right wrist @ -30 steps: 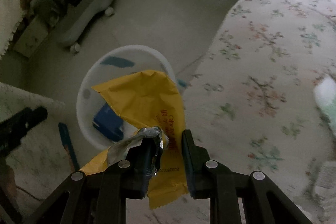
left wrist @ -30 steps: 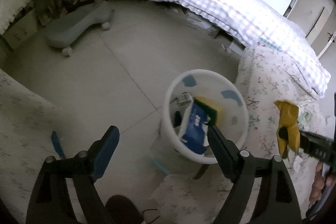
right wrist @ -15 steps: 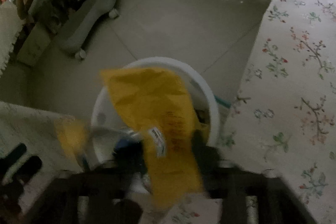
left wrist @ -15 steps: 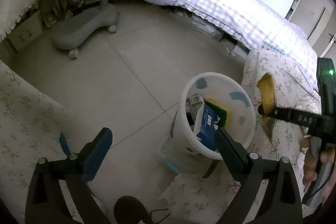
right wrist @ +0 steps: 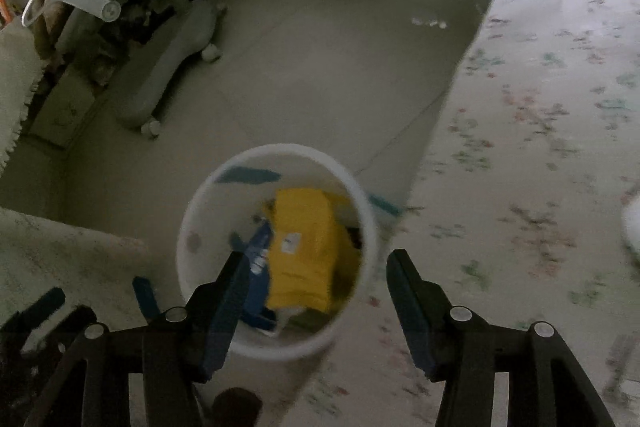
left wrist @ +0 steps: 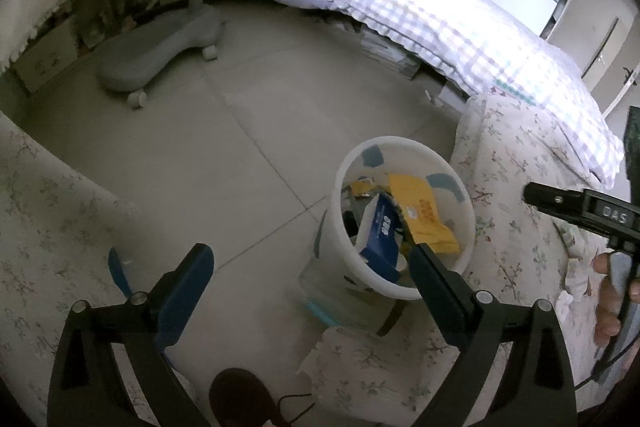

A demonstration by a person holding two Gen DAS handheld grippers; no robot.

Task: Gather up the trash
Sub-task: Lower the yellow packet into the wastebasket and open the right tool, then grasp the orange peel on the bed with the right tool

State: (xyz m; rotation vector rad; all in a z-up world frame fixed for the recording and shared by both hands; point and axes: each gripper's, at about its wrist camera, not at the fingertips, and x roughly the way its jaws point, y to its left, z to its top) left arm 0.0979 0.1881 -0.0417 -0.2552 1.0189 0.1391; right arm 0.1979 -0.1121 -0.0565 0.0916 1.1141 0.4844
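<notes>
One white bin [left wrist: 404,223], round, standing on the tiled floor [left wrist: 248,131] hard against the edge of a floral-covered surface [left wrist: 516,195]. Blue patches on its inner wall; two show clearly in the left wrist view.

Contents, counted: one yellow wrapper [left wrist: 420,211] lying uppermost, tilted against the far inner wall; one blue packet [left wrist: 380,231] beside and partly under it; some smaller scraps below, too dark to sort. The right wrist view looks nearly straight down into the bin [right wrist: 276,247] and shows the same yellow wrapper [right wrist: 304,247] and blue packet [right wrist: 258,255], somewhat blurred.

Left tool [left wrist: 310,269]: fingers spread wide, nothing between them. It hangs above the floor just beside the bin, its right finger overlapping the near rim in the view.

Right tool [right wrist: 316,287]: fingers apart, empty, poised over the bin's mouth. In the left wrist view one of its black fingers [left wrist: 560,197] juts in from the right, with part of a hand [left wrist: 612,295] on the handle below.

Surroundings: one bed [left wrist: 420,15] with a checked quilt along the far side; one grey chair base [left wrist: 160,51] on castors, two castors visible. One white blurred object [right wrist: 632,223] on the floral cover at the right edge; cannot tell what it is.
</notes>
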